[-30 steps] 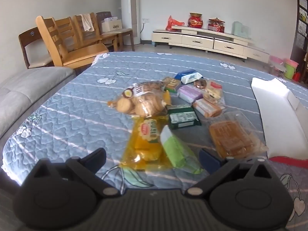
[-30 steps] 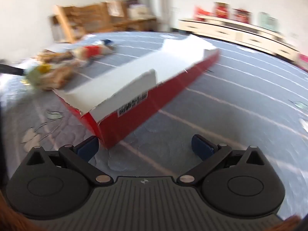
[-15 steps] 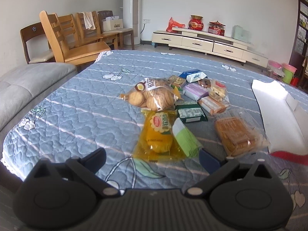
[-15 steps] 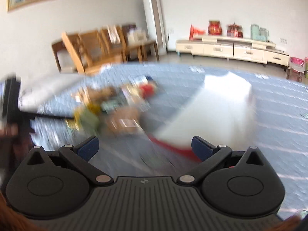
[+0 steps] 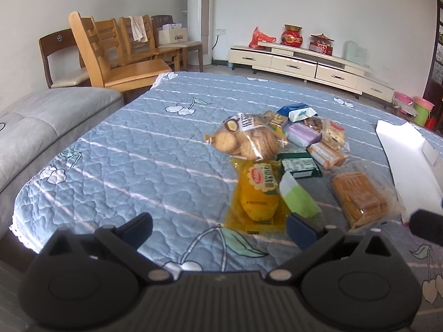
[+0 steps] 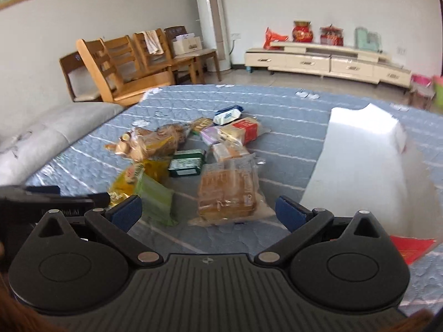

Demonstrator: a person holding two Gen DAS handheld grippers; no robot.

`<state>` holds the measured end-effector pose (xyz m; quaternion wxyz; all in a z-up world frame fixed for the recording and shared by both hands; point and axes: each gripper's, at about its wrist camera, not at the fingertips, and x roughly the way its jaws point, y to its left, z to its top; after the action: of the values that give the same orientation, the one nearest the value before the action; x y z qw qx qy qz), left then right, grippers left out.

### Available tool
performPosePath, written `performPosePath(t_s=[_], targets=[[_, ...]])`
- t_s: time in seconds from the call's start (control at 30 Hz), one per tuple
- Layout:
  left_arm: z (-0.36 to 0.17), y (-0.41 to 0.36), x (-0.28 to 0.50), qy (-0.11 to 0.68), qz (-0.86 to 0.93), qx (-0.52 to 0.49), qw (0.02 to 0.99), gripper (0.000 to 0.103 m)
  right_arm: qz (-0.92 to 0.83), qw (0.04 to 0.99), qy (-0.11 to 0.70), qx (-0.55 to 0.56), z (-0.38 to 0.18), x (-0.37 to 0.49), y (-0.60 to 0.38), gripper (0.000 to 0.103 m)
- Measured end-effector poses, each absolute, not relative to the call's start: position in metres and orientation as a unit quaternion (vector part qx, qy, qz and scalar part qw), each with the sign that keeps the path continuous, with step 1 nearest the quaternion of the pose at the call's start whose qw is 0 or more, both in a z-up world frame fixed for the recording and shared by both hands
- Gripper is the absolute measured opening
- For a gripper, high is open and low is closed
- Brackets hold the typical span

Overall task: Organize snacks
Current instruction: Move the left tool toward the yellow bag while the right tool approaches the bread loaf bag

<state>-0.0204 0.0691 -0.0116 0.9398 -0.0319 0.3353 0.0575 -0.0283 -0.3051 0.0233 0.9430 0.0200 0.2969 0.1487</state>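
A pile of snack packs lies on the blue quilted table [image 5: 133, 166]: a bag of round biscuits [image 5: 245, 139], a yellow pack [image 5: 259, 193], a green pack [image 5: 299, 197], a dark green box [image 5: 299, 164] and a clear pack of brown cakes [image 5: 358, 196] [image 6: 227, 191]. A white-lined red box [image 5: 407, 163] [image 6: 357, 171] stands open to their right. My left gripper [image 5: 218, 228] hovers open before the yellow pack. My right gripper [image 6: 207, 211] is open too, just short of the brown cakes. Both hold nothing.
Wooden chairs [image 5: 116, 55] and a grey sofa [image 5: 41, 127] stand left of the table. A low cream cabinet [image 5: 307, 63] runs along the far wall. The other gripper shows as a dark shape at the left edge [image 6: 41, 202] of the right wrist view.
The right gripper swung left from the red box to face the snack pile. The left gripper pulled back a little and rose; its jaws stayed open.
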Motion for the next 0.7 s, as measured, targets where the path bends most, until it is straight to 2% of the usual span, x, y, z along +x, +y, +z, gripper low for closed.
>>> performPosePath(t_s=[0.7], targets=[[-0.027, 0.065, 0.002, 0.345, 0.045, -0.012, 0.937, 0.102, 0.145, 0.941, 0.307, 0.013, 0.018, -0.016, -0.295, 0.103]])
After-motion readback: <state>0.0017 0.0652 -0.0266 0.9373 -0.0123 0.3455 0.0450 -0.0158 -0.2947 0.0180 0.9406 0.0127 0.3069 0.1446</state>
